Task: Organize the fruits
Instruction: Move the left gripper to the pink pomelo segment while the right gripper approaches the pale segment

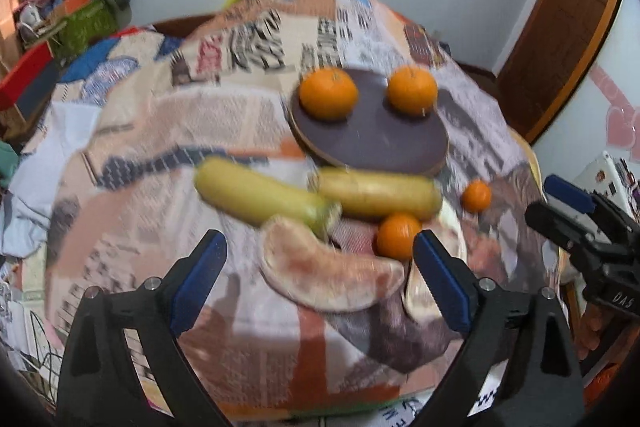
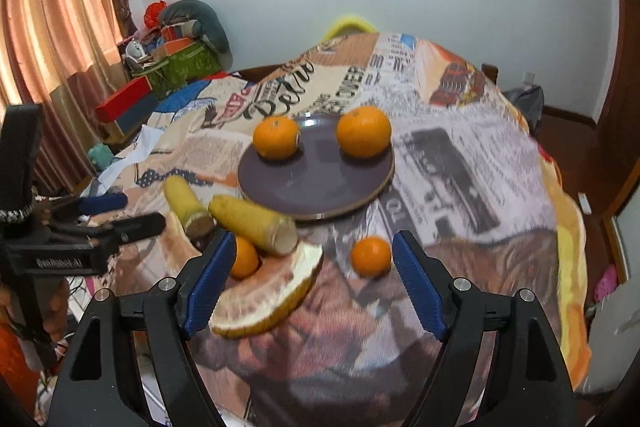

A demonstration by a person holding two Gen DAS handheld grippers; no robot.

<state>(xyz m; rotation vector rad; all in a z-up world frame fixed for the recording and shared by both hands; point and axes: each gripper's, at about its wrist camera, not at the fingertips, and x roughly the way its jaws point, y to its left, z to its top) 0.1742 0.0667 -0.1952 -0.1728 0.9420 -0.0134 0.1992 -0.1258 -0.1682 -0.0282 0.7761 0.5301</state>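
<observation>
A dark purple plate (image 1: 372, 143) (image 2: 316, 187) holds two oranges (image 1: 328, 93) (image 1: 413, 90), also in the right wrist view (image 2: 276, 137) (image 2: 363, 131). In front of it lie two yellow banana pieces (image 1: 256, 193) (image 1: 380, 195), a pomelo wedge (image 1: 328, 267) (image 2: 268, 301) and two small oranges (image 1: 398, 235) (image 1: 476, 195). My left gripper (image 1: 320, 279) is open above the pomelo wedge. My right gripper (image 2: 310, 283) is open, with a small orange (image 2: 371, 256) between its fingers' line of sight. The other small orange (image 2: 244, 258) is partly hidden behind the left finger.
The table is covered by a newspaper-print cloth (image 2: 460, 167). Boxes and bags (image 2: 176, 59) are piled at the back left by a curtain (image 2: 52, 11). A wooden door (image 1: 560, 27) stands at the right. The right gripper shows at the left view's right edge (image 1: 580, 223).
</observation>
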